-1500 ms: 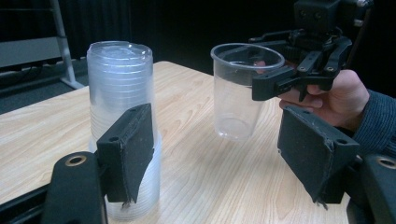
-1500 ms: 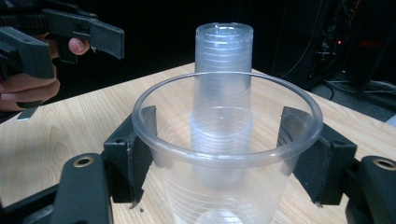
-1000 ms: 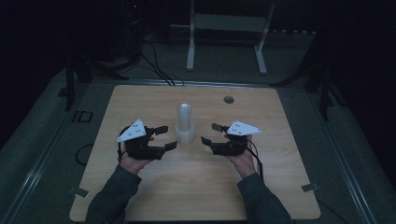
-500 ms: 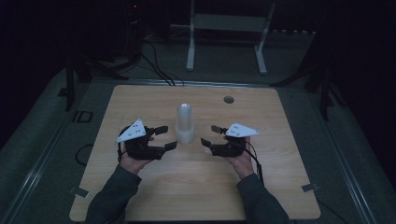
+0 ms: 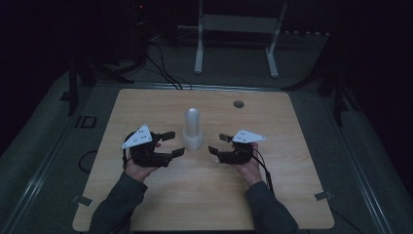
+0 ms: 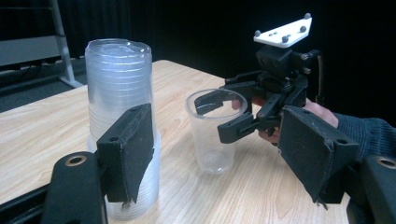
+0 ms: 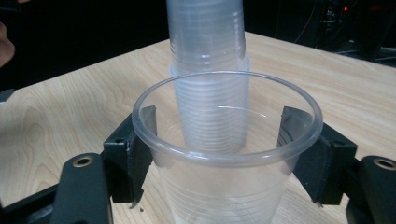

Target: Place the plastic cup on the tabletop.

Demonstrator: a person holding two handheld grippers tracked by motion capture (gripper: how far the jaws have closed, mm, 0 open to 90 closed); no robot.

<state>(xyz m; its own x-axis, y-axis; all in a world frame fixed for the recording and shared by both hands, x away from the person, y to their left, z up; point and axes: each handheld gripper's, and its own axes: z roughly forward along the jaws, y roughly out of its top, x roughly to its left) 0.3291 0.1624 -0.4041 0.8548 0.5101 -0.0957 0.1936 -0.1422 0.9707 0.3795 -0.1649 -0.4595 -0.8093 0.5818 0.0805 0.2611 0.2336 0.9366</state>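
A tall stack of clear plastic cups stands upright mid-table. In the right gripper view a single clear cup stands between the jaws, one pad on each side of its wall, with the stack just behind it. My right gripper is open at about the cup's width; the rim stays round. The left gripper view shows that cup resting on the table beside the stack. My left gripper is open at the stack's left side, holding nothing.
The wooden table has a small round hole at the back right. A white metal stand and cables lie on the dark floor beyond the far edge. Forearms in dark sleeves come in from the near edge.
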